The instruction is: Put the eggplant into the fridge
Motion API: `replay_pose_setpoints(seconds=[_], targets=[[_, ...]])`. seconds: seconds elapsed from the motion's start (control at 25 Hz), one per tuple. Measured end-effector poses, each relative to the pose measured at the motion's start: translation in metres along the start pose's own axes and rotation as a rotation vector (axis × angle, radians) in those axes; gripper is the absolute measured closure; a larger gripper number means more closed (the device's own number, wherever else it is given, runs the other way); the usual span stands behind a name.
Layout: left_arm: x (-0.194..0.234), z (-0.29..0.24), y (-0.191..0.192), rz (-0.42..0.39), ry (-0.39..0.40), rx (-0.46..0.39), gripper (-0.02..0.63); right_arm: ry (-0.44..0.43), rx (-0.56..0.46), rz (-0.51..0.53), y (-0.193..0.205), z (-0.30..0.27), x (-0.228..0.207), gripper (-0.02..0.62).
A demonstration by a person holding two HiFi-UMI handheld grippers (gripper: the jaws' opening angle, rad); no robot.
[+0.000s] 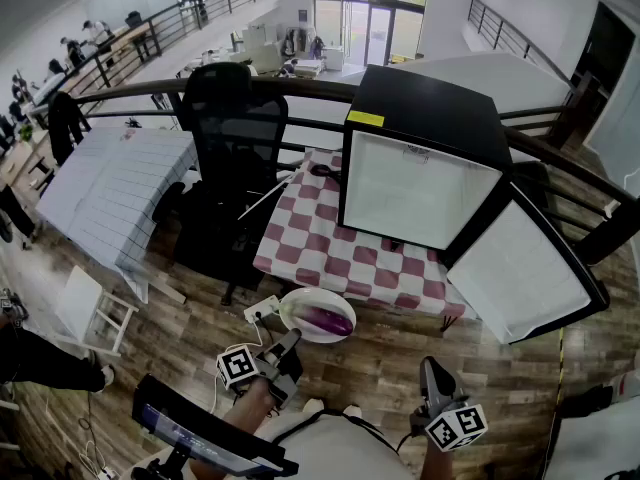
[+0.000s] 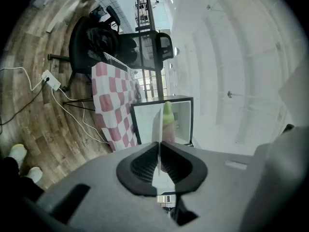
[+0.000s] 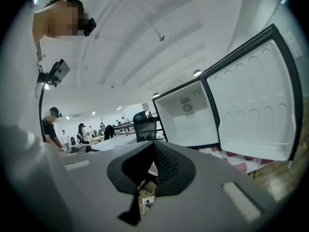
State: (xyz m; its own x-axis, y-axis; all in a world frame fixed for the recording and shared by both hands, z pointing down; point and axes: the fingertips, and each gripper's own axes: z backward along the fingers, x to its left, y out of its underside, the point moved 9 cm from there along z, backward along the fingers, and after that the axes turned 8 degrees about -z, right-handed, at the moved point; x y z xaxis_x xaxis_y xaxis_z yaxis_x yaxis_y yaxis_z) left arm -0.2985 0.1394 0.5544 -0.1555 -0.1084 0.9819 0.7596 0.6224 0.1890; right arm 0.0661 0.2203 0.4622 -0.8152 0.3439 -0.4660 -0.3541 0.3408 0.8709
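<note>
A purple eggplant (image 1: 325,319) with a green stem lies on a white plate (image 1: 296,305) held low over the wooden floor. My left gripper (image 1: 289,341) is shut on the plate's near rim. In the left gripper view the plate (image 2: 159,129) shows edge-on between the jaws, with the eggplant's green end (image 2: 167,116) beyond it. The black fridge (image 1: 415,190) stands on a checked table, white inside, its door (image 1: 520,268) swung open to the right. My right gripper (image 1: 429,369) hangs lower right, shut on nothing (image 3: 154,146), facing the open fridge (image 3: 189,116).
The table's red-and-white cloth (image 1: 330,248) hangs down in front of the fridge. A black office chair (image 1: 235,138) stands left of it, and a power strip (image 1: 262,309) with cables lies on the floor. Further left are a grey-clothed table (image 1: 120,188) and a white stool (image 1: 90,313).
</note>
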Motion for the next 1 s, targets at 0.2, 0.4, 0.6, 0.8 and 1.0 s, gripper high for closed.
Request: replay_pose_setpoints(seconds=[0.2,0.4,0.6,0.8,1.0], targets=[[-0.012,0.000,0.037,0.025,0.017,-0.008,0.583,-0.010,0.005,0.047,-0.003,0.026,-0.005,0.591],[-0.023,-0.004,0.060,0.033,0.030,-0.006,0.581,-0.007,-0.001,0.019,-0.002,0.049,-0.014,0.591],[-0.026,-0.005,0.075,0.024,0.035,0.001,0.581,-0.018,-0.002,0.016,0.000,0.062,-0.019,0.590],[-0.028,-0.004,0.084,0.020,0.030,0.010,0.581,-0.056,-0.004,-0.010,-0.002,0.069,-0.017,0.589],[-0.027,-0.006,0.090,0.019,0.024,0.021,0.581,-0.051,-0.017,-0.032,-0.002,0.073,-0.022,0.589]])
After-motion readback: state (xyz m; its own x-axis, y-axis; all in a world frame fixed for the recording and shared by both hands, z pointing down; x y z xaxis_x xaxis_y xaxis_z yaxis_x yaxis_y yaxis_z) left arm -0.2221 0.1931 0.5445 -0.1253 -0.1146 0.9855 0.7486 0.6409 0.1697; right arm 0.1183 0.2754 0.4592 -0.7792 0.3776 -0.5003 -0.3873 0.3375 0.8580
